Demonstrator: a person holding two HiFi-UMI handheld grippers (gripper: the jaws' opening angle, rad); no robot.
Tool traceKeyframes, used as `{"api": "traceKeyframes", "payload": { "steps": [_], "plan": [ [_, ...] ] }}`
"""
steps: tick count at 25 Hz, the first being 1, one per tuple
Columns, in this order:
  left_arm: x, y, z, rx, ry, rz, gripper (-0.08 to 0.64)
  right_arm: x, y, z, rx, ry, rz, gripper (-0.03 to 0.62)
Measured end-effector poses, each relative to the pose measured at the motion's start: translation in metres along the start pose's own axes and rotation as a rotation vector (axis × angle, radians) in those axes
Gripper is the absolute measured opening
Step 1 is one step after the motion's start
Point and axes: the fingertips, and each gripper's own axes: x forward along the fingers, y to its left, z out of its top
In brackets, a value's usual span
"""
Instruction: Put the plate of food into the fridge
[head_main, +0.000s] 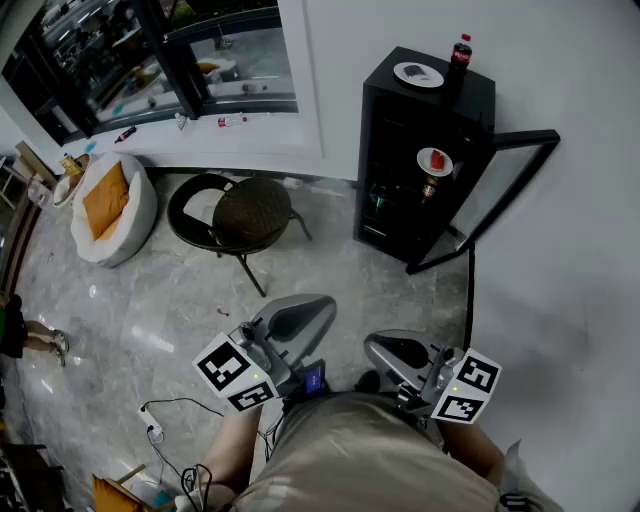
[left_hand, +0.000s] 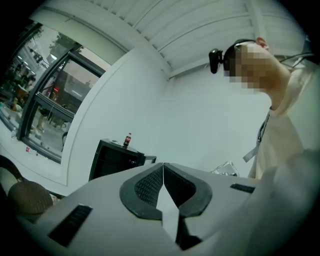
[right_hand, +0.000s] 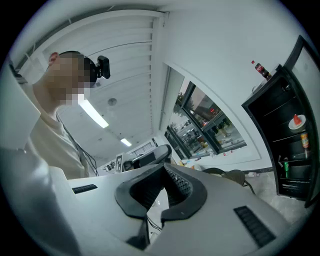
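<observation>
Fingers (left_hand: 150, 186) closed tight, empty, on left gripper (left_hand: 163, 165) and right gripper (right_hand: 163, 165) — white plate (head_main: 425, 163), red food, inside open black fridge (head_main: 400, 120).

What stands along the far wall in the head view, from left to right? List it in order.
White beanbag → round wicker chair → black fridge → open door

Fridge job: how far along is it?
Looks nearly done: a plate with red food sits inside the black fridge, whose door stands open. Nothing is in hand: left claw and right claw are shut and empty. Left: probably just closing the door.
</observation>
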Motion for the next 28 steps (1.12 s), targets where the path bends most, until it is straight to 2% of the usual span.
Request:
{"api": "traceKeyframes", "payload": {
  "steps": [8, 14, 16, 19, 22, 25, 28],
  "plan": [
    [0.015, -0.004, 0.000, 0.042, 0.020, -0.007, 0.011, -0.006, -0.014, 0.010, -0.027, 0.010, -0.018, 0.020],
    [0.032, -0.008, -0.002, 0.049, 0.023, -0.001, 0.011, -0.016, -0.020, 0.020, -0.057, 0.009, 0.009, 0.021],
    [0.038, -0.010, -0.002, 0.053, 0.024, 0.000, 0.011, -0.020, -0.022, 0.022, -0.098, 0.025, 0.008, 0.021],
    [0.049, -0.014, -0.002, 0.061, 0.026, 0.004, 0.011, -0.025, -0.029, 0.027, -0.212, 0.049, -0.025, 0.021],
    [0.055, -0.019, -0.004, 0.064, 0.033, 0.012, 0.011, -0.033, -0.032, 0.036, -0.316, 0.030, -0.060, 0.021],
    [0.062, -0.021, -0.005, 0.060, 0.038, 0.023, 0.011, -0.039, -0.032, 0.047, -0.341, -0.002, -0.039, 0.020],
    [0.072, -0.022, -0.008, 0.062, 0.047, 0.034, 0.011, -0.042, -0.035, 0.051, -0.317, 0.004, 0.008, 0.020]
  ]
}}
